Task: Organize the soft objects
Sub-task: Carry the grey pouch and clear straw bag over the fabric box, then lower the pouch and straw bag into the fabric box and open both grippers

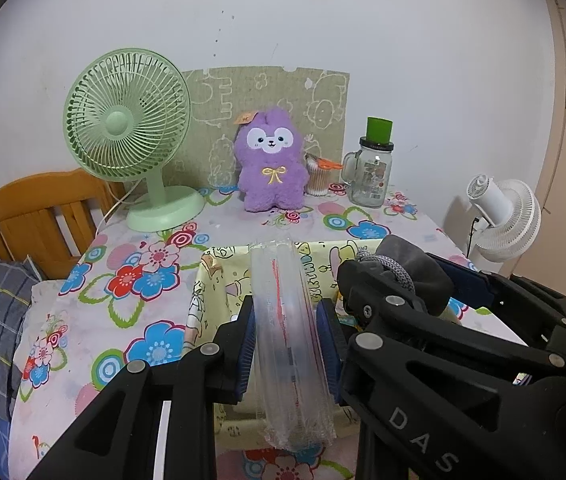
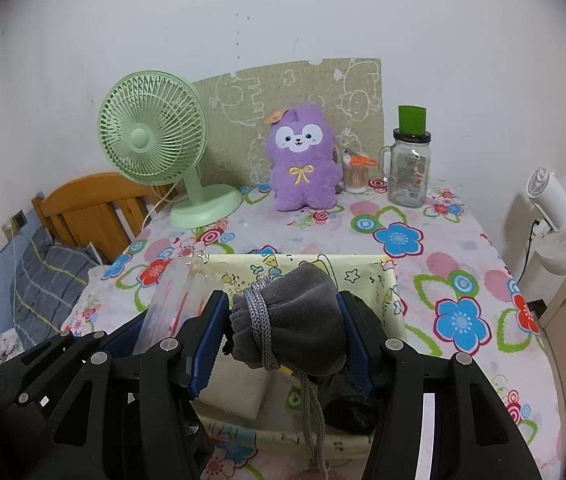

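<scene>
Lighting was soft and even indoors, shadows faint, everything pretty sharp; fisheye bent the edges, corners went black.

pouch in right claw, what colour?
Dark grey pouch, tied with a lighter grey braided cord. Right wrist view shows it best.

Left tool (image 1: 289,344), right tool (image 2: 285,330): both clamped.
</scene>
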{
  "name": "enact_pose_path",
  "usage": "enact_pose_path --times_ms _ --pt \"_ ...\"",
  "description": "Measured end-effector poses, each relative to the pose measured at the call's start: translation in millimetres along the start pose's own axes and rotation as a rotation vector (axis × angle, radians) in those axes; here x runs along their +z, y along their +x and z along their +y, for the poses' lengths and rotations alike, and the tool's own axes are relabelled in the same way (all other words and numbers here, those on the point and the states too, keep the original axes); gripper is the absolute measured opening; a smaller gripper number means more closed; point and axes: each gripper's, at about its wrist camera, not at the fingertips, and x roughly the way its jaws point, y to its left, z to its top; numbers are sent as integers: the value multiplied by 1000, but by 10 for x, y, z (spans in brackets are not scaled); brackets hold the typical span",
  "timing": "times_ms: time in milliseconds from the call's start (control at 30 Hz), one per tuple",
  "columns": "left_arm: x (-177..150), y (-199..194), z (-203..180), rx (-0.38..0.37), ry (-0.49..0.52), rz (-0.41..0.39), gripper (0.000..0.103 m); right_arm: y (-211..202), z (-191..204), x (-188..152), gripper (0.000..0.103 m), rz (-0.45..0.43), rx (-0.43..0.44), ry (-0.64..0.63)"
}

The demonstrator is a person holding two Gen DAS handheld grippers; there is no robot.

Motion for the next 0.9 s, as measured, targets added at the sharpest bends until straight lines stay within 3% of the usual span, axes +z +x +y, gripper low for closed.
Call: enact_pose_path --times_ms 267,433,567,900 --pt "42 193 40 -10 -2 25 30 190 -31 29 58 18 19 12" --pt "45 281 95 -11 -20 35 42 280 -15 47 58 30 35 6" --pt "40 343 142 25 -31 42 60 347 15 53 58 38 29 -6" --pt "18 439 201 24 -34 81 67 459 40 45 63 55 21 -27"
